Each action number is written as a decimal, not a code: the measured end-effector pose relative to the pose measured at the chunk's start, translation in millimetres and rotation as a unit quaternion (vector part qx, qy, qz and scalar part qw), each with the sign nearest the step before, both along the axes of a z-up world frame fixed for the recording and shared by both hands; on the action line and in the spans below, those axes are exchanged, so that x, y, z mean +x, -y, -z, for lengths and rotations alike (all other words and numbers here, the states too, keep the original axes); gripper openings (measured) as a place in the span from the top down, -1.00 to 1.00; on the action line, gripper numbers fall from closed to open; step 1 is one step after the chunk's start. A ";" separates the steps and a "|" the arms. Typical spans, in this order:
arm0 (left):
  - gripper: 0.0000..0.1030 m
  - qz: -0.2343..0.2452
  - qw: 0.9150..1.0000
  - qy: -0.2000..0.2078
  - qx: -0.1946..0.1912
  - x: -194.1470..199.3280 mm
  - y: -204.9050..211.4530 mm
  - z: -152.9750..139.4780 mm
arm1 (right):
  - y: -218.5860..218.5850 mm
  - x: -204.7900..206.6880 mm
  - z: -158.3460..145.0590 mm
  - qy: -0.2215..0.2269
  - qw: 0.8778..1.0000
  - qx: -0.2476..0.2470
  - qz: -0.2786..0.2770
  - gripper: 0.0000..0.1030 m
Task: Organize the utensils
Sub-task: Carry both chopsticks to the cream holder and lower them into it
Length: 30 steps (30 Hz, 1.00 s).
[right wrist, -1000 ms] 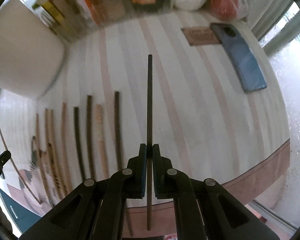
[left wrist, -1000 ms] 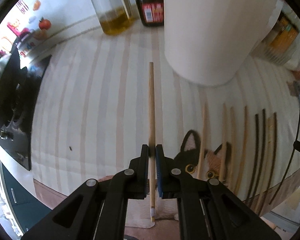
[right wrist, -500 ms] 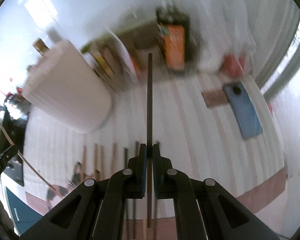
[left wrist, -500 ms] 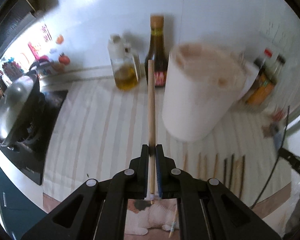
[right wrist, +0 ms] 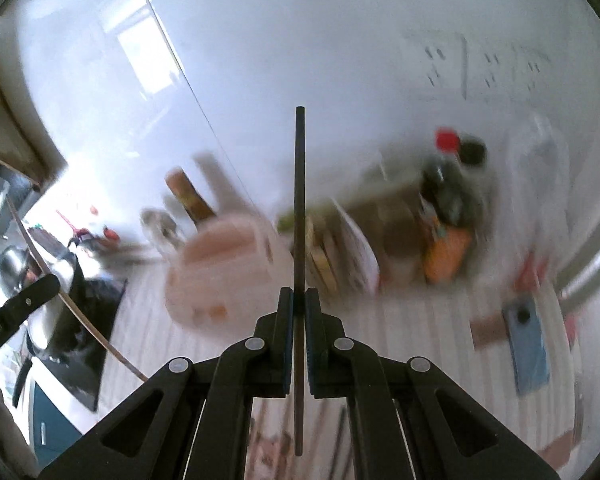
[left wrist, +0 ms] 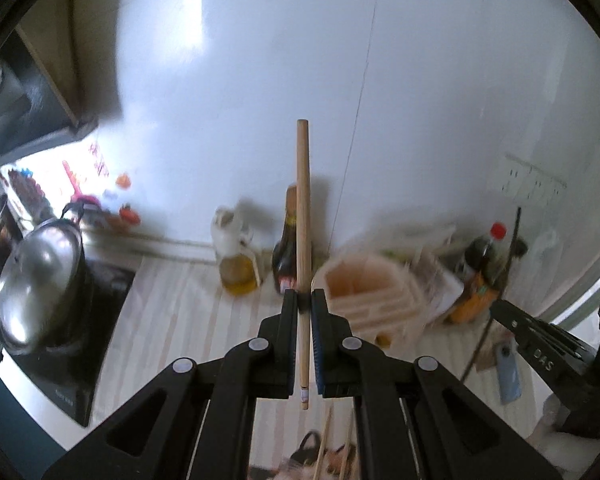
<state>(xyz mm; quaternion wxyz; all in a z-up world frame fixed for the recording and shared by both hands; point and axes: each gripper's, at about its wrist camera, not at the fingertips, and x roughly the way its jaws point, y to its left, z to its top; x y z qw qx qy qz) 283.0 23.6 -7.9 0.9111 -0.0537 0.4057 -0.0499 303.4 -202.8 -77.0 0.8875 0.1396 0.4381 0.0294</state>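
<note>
My left gripper [left wrist: 304, 300] is shut on a light wooden chopstick [left wrist: 302, 208] that points up and forward, high above the counter. My right gripper [right wrist: 299, 298] is shut on a dark chopstick [right wrist: 299, 200], also raised. A white utensil holder [left wrist: 364, 292] with a pale inner compartment stands on the striped counter ahead; it also shows blurred in the right wrist view [right wrist: 224, 268]. Several chopsticks [left wrist: 332, 452] lie on the counter below my left gripper. The right gripper with its dark chopstick shows at the right of the left wrist view [left wrist: 540, 328].
A steel pot [left wrist: 36, 280] sits on a black cooktop [left wrist: 100, 320] at the left. An oil jug [left wrist: 236, 256] and a dark sauce bottle [left wrist: 286, 256] stand by the wall. More bottles [left wrist: 488, 264] and a blue phone [left wrist: 508, 372] are at the right.
Both grippers have lifted and tilted up with their chopsticks; the view has swung from the counter to the wall, and the holder's open top now shows.
</note>
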 end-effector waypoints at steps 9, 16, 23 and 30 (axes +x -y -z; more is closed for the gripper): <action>0.92 -0.015 0.999 0.017 -0.030 67.5 8.1 -19.4 | -10.5 80.2 -38.2 0.082 0.996 0.016 0.024 0.90; 0.92 -0.023 0.999 0.007 -0.039 108.2 16.9 1.6 | -16.3 127.6 -25.5 0.106 0.993 0.037 0.032 0.90; 0.92 -0.021 0.999 -0.017 -0.039 120.5 34.4 31.4 | -23.0 139.3 -6.9 0.121 0.992 0.043 0.018 0.89; 0.92 -0.015 0.999 -0.027 -0.032 126.7 50.0 41.5 | -24.1 148.8 -3.9 0.145 0.989 0.041 0.011 0.89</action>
